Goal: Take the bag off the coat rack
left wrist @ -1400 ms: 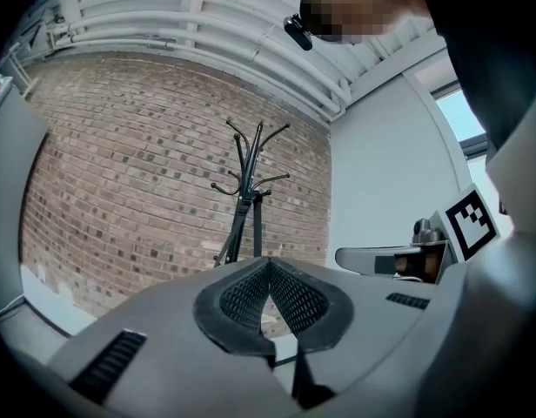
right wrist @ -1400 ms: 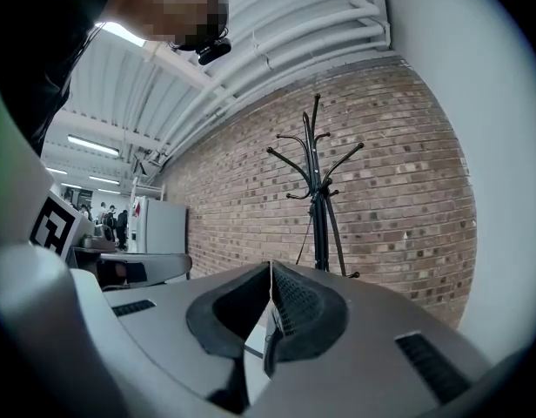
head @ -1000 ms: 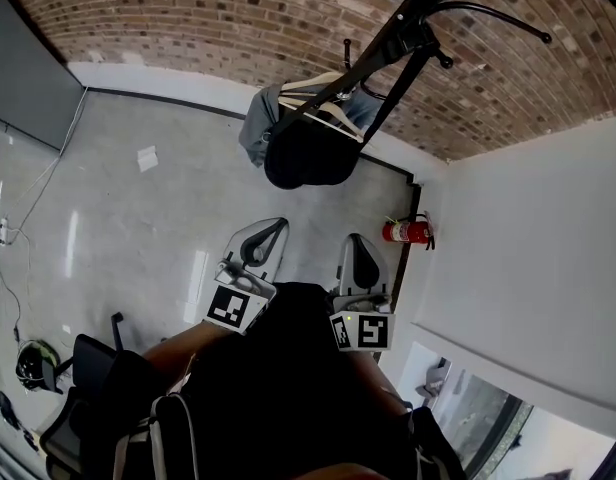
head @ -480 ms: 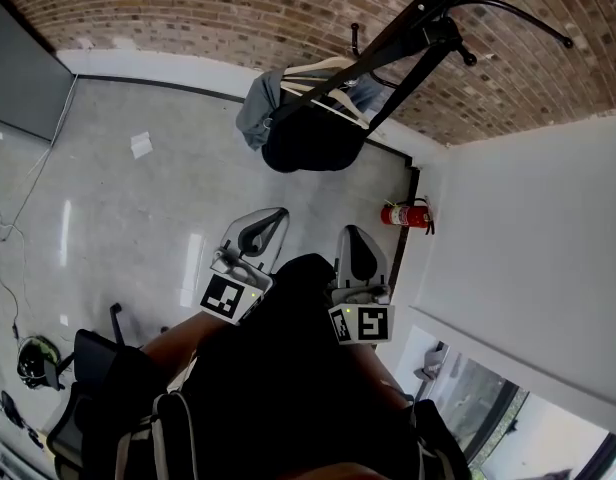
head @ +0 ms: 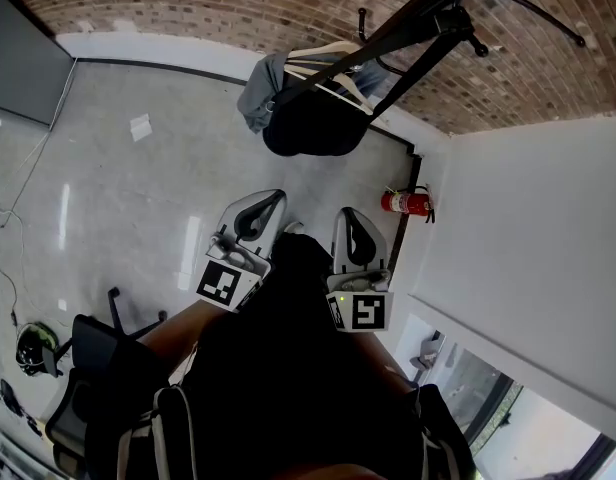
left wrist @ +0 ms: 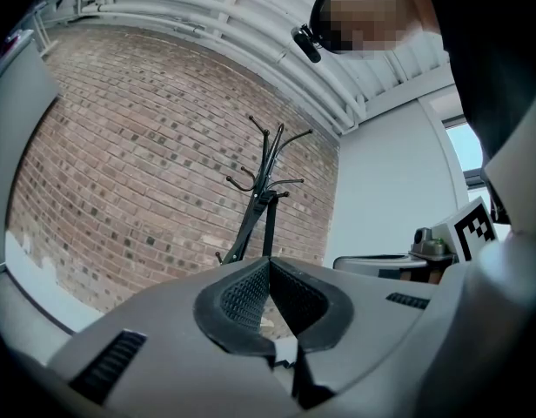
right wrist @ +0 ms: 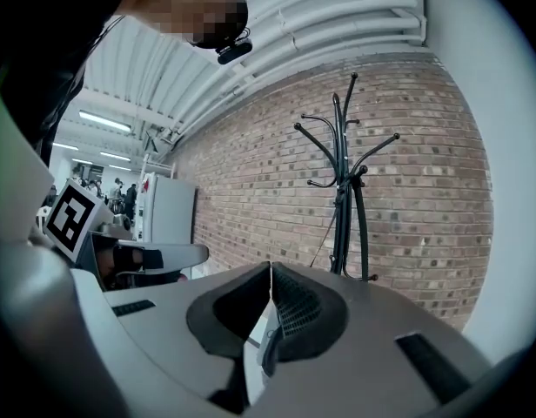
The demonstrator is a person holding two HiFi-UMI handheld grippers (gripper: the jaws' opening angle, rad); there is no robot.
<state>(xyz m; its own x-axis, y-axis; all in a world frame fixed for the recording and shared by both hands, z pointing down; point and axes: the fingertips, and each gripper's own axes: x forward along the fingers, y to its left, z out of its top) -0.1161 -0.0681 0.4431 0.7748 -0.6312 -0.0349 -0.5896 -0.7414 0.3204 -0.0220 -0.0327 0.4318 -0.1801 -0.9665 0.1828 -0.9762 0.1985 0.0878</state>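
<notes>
Facing a red brick wall [head: 188, 8] that meets a pale glossy floor [head: 118, 208]; a plain white wall [head: 528, 248] closes the right side.

Black coat rack [head: 408, 28] stands at the brick wall, and its curved hooks show in both gripper views. The bag [head: 256, 96], grey-blue cloth with pale straps, hangs on the rack against the pole. A black rounded shape sits just below it; I cannot tell whether that is part of the bag or the rack's foot.

Left gripper [left wrist: 268, 264]: fingers [left wrist: 246, 299] pressed together, nothing between them. It is held close to the person's body, pointing toward the rack and well apart from it.

Right gripper [right wrist: 271, 268]: fingers [right wrist: 294, 307] also closed tip to tip, empty. It sits beside the left gripper in the head view, equally far from the bag.

Red fire extinguisher [head: 408, 202] lies on the floor at the white wall's base, just right of the right gripper in the head view.

Small white scrap of paper [head: 140, 128] lies on the floor left of the rack.
</notes>
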